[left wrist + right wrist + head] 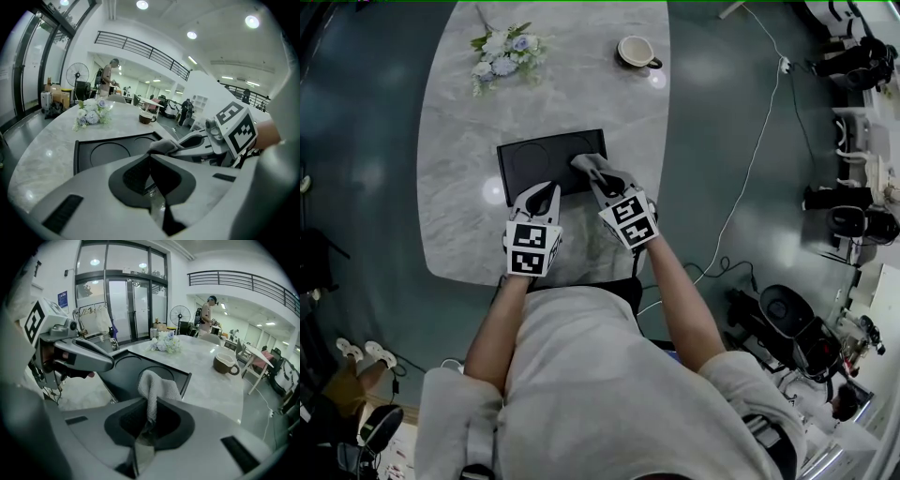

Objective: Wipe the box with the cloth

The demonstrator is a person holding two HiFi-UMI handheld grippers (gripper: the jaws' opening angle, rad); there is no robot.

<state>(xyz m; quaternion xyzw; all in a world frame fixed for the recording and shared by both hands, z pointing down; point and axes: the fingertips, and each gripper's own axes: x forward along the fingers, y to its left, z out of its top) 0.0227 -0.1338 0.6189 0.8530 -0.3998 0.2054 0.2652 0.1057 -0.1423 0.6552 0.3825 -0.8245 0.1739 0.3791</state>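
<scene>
- Box (546,161): black, shallow, lying flat on the marble counter (459,112).
- Cloth (592,167): grey, clamped in the right tool (605,183). Its free end is bunched on the box's right part, over the right-hand round recess.
- Left tool (541,195): jaws together, nothing seen between them, tip at the box's near edge.
- Step, as judged: the wipe is starting or under way, with the cloth touching the box at its right side.
- Next move likely calls for dragging the cloth leftward across the box with light downward pressure. The left tool would steady the near edge so the box doesn't slide.
- Containers: the box's two round recesses hold nothing loose. The left one is bare.
- Cup (635,51): well beyond the box, to its right. Contents not readable.
- Flowers (502,54): beyond the box, to its left, loose on the counter.
</scene>
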